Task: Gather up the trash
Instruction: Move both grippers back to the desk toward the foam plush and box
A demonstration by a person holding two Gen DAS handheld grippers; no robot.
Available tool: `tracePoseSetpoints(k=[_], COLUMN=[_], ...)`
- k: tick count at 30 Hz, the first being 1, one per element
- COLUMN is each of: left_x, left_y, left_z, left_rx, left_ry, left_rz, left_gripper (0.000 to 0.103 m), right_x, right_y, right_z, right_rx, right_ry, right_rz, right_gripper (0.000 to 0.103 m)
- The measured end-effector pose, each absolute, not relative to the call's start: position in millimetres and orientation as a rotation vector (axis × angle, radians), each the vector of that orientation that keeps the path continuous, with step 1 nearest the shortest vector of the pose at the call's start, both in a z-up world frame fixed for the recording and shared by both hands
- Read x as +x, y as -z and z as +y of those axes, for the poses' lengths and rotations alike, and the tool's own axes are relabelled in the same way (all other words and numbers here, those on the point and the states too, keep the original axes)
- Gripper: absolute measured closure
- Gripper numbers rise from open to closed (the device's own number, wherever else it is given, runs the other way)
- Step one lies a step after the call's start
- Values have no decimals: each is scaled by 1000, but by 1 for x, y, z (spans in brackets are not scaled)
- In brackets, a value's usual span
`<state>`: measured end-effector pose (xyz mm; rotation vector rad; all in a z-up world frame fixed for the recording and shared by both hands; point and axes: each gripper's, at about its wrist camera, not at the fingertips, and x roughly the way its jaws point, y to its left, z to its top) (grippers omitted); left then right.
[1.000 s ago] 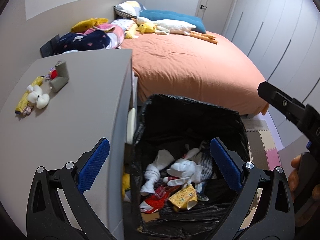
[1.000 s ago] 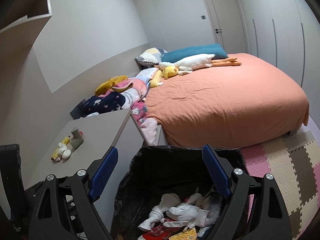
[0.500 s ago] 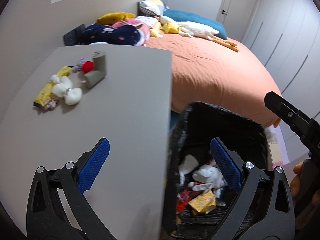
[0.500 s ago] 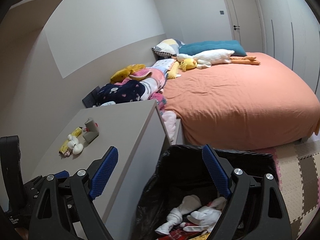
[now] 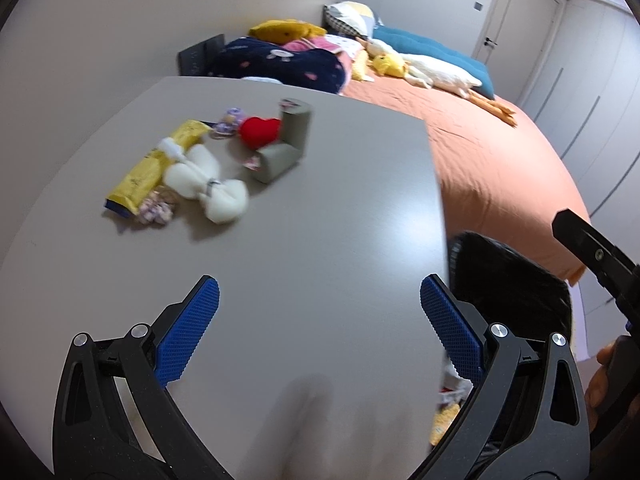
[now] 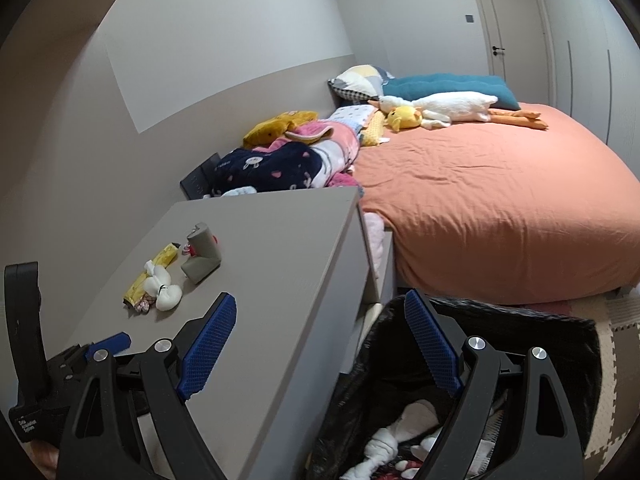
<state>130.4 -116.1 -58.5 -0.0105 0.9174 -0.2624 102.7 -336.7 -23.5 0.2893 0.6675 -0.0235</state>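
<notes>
A small pile of trash lies on the grey cabinet top [image 5: 320, 240]: a yellow wrapper [image 5: 154, 166], a knotted white tissue wad [image 5: 208, 188], a red piece [image 5: 260, 130] and two grey tubes [image 5: 286, 140]. The pile also shows in the right wrist view [image 6: 168, 276]. My left gripper [image 5: 318, 320] is open and empty above the cabinet top, short of the pile. My right gripper [image 6: 320, 344] is open and empty over the cabinet's edge and the black-lined trash bin [image 6: 520, 328], which holds white wads and wrappers.
A bed with an orange sheet [image 6: 500, 200] fills the right, with plush toys, pillows and folded blankets [image 6: 288, 160] at its head. Foam floor mats [image 6: 616, 344] lie past the bin. The wall stands left of the cabinet.
My left gripper has swung left from above the bin to over the cabinet top, closer to the pile. My right gripper has also shifted left. Both stayed open.
</notes>
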Motion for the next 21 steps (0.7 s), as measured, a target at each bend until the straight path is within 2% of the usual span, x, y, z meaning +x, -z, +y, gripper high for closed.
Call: tracePoseSetpoints(k=[14,16,21], left_x=[192,202,224], left_y=[68,70,78], left_z=[-80,-76,-72], left_rx=[28,22,24], left_ry=[166,159,156], left_rz=[878,880,897], left_gripper=[7,14,22], right_x=[156,162,177], right_y=[41,42,43], right_z=[-308,-306,-299], right_rx=[276,278,269], right_ry=[-15,-16,-27], right_rz=[692,695,699], right_gripper=[17,17,17])
